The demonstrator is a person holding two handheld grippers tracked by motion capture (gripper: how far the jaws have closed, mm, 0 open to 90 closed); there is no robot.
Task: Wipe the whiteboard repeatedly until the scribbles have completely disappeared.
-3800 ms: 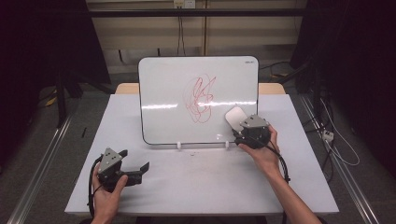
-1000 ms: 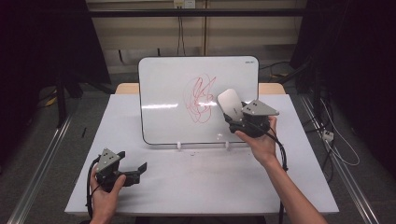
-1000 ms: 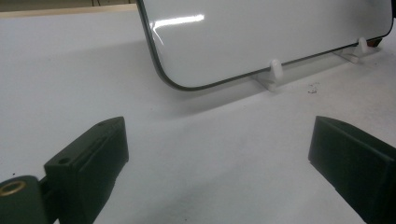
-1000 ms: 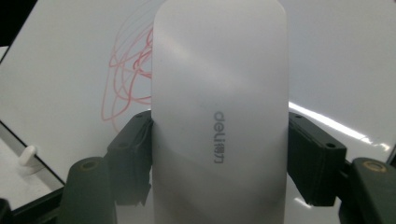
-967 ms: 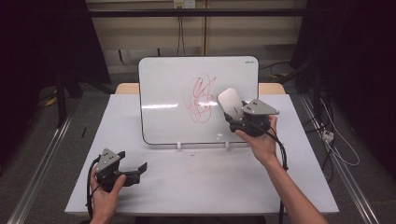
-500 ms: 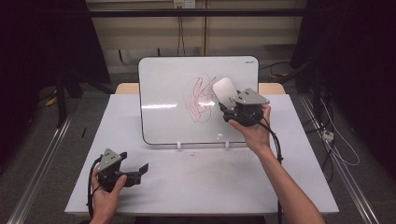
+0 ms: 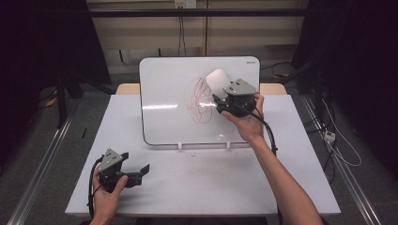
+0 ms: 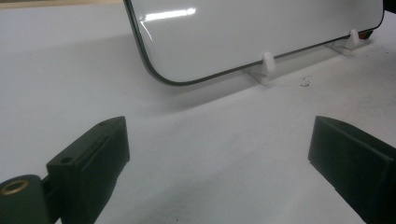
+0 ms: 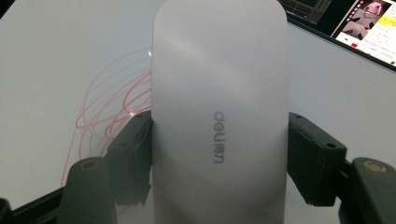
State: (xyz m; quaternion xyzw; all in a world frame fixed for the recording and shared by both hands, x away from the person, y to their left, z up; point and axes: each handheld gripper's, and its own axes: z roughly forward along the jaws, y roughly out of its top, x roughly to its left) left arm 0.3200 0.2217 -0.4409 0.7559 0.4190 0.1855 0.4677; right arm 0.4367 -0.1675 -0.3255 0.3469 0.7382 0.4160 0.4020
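Whiteboard cleaning, wiping stage about to start. Right gripper (image 7: 220, 91): jaws clamped on the sides of a white eraser (image 9: 219, 116), held up against the upper right part of the whiteboard (image 7: 173, 93), just beside the red scribble (image 7: 199, 101), which looks untouched. Next move, as judged: press the eraser's pad flat on the board and sweep leftward and down across the red loops, with firm enough contact to lift the ink without tipping the board on its two white feet (image 8: 267, 63). Left gripper (image 7: 133, 171): jaws wide, holding nothing, low over the white table (image 7: 197, 183), well apart from the board. Nothing blocks the stroke.
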